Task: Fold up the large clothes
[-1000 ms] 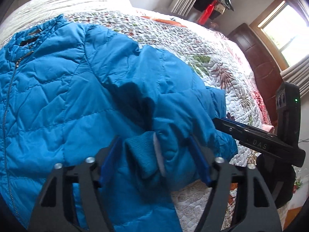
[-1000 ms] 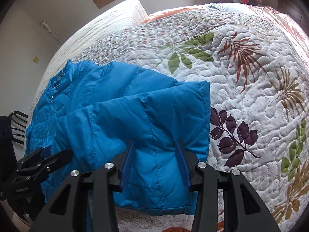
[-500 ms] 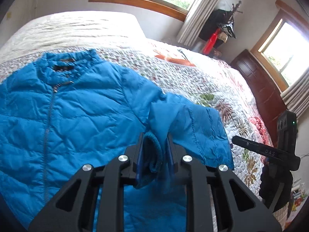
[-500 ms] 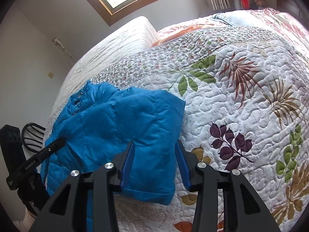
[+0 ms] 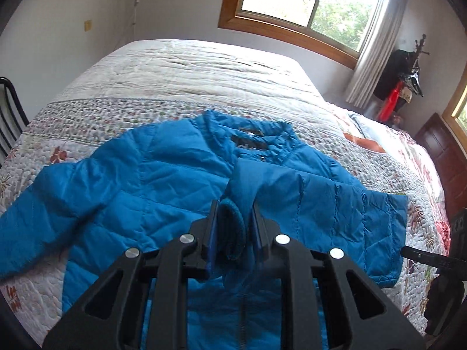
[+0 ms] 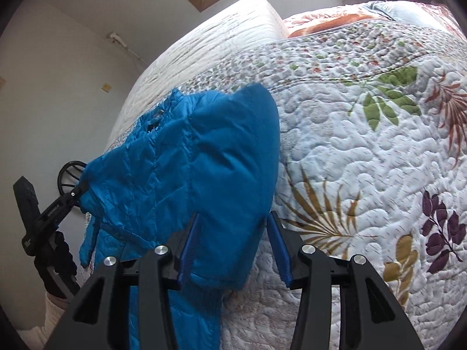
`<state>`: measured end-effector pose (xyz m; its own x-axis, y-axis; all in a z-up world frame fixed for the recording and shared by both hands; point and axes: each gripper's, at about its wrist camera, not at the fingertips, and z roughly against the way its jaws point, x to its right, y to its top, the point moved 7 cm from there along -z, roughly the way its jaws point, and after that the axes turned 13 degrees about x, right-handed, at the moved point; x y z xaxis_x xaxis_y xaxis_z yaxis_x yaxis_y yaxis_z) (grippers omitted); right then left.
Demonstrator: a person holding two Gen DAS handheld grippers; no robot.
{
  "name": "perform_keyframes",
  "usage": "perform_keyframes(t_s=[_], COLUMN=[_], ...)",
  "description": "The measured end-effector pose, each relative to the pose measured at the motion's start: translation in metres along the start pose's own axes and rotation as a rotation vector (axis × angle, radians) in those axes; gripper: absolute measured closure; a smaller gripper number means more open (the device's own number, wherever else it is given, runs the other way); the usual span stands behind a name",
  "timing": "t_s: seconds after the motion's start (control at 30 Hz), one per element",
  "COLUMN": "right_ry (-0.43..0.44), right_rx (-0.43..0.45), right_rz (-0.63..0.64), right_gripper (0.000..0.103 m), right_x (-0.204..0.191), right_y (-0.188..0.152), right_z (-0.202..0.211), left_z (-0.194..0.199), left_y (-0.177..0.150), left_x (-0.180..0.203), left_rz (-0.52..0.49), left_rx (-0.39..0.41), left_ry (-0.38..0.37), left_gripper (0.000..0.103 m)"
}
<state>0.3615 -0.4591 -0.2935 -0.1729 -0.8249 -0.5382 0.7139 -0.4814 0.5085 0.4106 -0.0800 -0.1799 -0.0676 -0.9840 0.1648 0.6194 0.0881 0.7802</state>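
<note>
On the quilted bed (image 5: 186, 93) lay the blue puffer jacket (image 5: 140, 192), front up. The left gripper (image 5: 232, 227) clenched its knit cuff (image 5: 230, 230); the right gripper (image 6: 233, 248), jaws opening, straddled the fabric loosely. Laying the sleeve flat across the chest would avoid bunching.

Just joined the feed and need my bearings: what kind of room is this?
A bedroom, most likely: a big bed under a floral quilt, a curtained window, and a blue jacket spread on the quilt.

L gripper (image 5: 232, 221) clamps jacket (image 5: 140, 186) cuff (image 5: 230, 227) (knit), over quilt (image 5: 175, 87).
</note>
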Motion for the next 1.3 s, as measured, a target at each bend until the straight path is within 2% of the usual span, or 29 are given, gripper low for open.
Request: perform_keyframes(t_s=[0.27, 0.33, 0.43, 0.53, 0.63, 0.73, 0.93, 1.0, 1.07, 1.17, 1.23, 1.3], right_ry=[0.047, 0.022, -0.029, -0.113, -0.139, -0.162, -0.169, -0.203, -0.146, -0.061, -0.043, -0.067], right_rx=[-0.053, -0.07, -0.094, -0.119, -0.128, -0.129, -0.109, -0.055, -0.03, -0.064, -0.095, -0.129], right_rz=[0.059, 0.081, 0.111, 0.132, 0.132, 0.156, 0.143, 0.184, 0.181, 0.176, 0.2, 0.218], right_gripper=[0.055, 0.055, 0.055, 0.062, 0.063, 0.063, 0.064, 0.061, 0.061, 0.061, 0.061, 0.061], right_x=[-0.041, -0.046, -0.047, -0.04, -0.033, -0.034, -0.034, -0.043, -0.06, -0.089, -0.105, -0.113], right_y=[-0.005, -0.008, -0.012, -0.016, -0.018, -0.019, -0.011, -0.002, 0.003, 0.001, -0.005, -0.015], right_z=[-0.027, -0.035, -0.048, -0.059, -0.067, -0.072, -0.056, -0.038, -0.025, -0.03, -0.045, -0.06], left_z=[-0.013, -0.022, -0.037, -0.054, -0.067, -0.073, -0.056, -0.035, -0.013, 0.005, 0.003, -0.007], left_y=[0.002, -0.002, -0.013, -0.025, -0.036, -0.041, -0.029, -0.017, -0.006, 0.002, -0.005, -0.019], left_x=[-0.077, -0.092, -0.104, -0.112, -0.118, -0.119, -0.135, -0.14, -0.136, -0.106, -0.083, -0.063], left_rz=[0.038, 0.024, -0.001, -0.026, -0.028, -0.045, 0.04, 0.041, 0.0, -0.02, -0.013, -0.022], left_rx=[-0.015, -0.034, -0.079, -0.117, -0.145, -0.141, -0.178, -0.139, -0.083, -0.047, -0.081, -0.124], left_ry=[0.172, 0.213, 0.236, 0.262, 0.275, 0.284, 0.253, 0.28, 0.317, 0.231, 0.16, 0.102], left_gripper=[0.084, 0.084, 0.084, 0.083, 0.082, 0.08, 0.066, 0.062, 0.063, 0.058, 0.057, 0.057])
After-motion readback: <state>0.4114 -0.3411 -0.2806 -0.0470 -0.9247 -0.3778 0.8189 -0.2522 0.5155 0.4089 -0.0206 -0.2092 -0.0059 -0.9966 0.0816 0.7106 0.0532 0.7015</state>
